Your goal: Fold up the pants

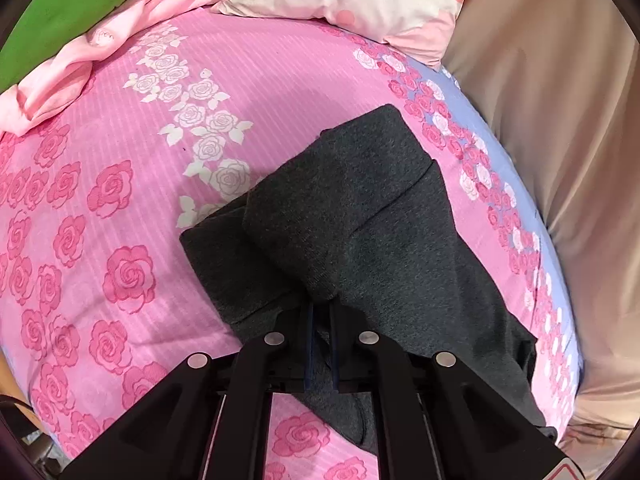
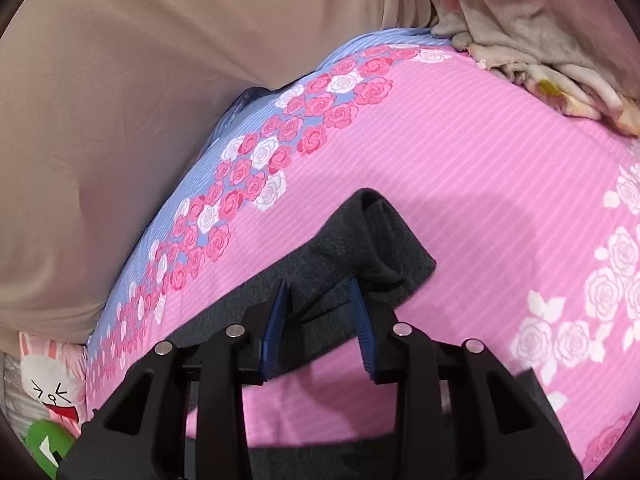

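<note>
At lower centre of the left view, your left claw [image 1: 321, 308] is pinching the dark grey pants [image 1: 352, 224], running away toward upper right across the pink bed [image 1: 120, 200]. Your right claw [image 2: 318, 294] is spreading open around a fold.

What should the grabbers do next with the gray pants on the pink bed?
Probably close the right gripper: its open blue fingers straddle a raised fold of the dark gray knit pants, while the left gripper already pinches another fold. Then both could lift together.
</note>
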### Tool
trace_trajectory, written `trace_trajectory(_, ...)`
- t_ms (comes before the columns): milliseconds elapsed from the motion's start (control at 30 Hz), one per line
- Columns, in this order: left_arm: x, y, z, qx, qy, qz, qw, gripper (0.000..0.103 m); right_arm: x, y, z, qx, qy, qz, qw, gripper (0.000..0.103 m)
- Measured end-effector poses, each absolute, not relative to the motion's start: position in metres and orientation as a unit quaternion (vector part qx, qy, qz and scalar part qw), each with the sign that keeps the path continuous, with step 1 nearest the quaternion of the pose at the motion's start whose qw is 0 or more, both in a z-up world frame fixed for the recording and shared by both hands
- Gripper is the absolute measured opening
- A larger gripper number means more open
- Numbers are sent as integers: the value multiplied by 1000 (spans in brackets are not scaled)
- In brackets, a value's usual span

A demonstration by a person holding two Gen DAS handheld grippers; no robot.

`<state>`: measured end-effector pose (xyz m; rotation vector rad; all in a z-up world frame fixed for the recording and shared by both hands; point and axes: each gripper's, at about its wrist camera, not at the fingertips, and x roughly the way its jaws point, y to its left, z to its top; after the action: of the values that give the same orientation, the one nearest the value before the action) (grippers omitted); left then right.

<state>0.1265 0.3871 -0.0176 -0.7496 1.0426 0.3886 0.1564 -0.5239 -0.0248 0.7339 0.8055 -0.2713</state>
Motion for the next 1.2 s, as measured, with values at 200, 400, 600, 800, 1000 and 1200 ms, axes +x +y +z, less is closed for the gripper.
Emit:
trace_trajectory(200, 139, 385, -3, -337, 483, 176, 789, 5, 149, -523, 24, 347, 319, -102, 876, 0)
trace_trajectory(400, 122, 392, 32, -319, 464, 156, 811, 5, 49, -521, 76, 296, 279, -87, 909, 0)
trace_trajectory(600, 122, 396, -19, -303, 523, 175, 777, 5, -1, -527, -2, 298, 375, -122, 869, 0)
trace_trajectory(800, 156, 385, 14, -268, 514, 176, 796, 5, 47, -522, 22, 293, 363, -108, 878, 0)
trace_trajectory(1000, 157, 384, 98, -263, 414, 126, 862, 6, 36, -497, 154, 242, 203, -55, 947, 0)
trace_trajectory(1200, 141, 382, 16, -209, 498, 130, 832, 7, 6, -514, 19, 250, 351, -109, 896, 0)
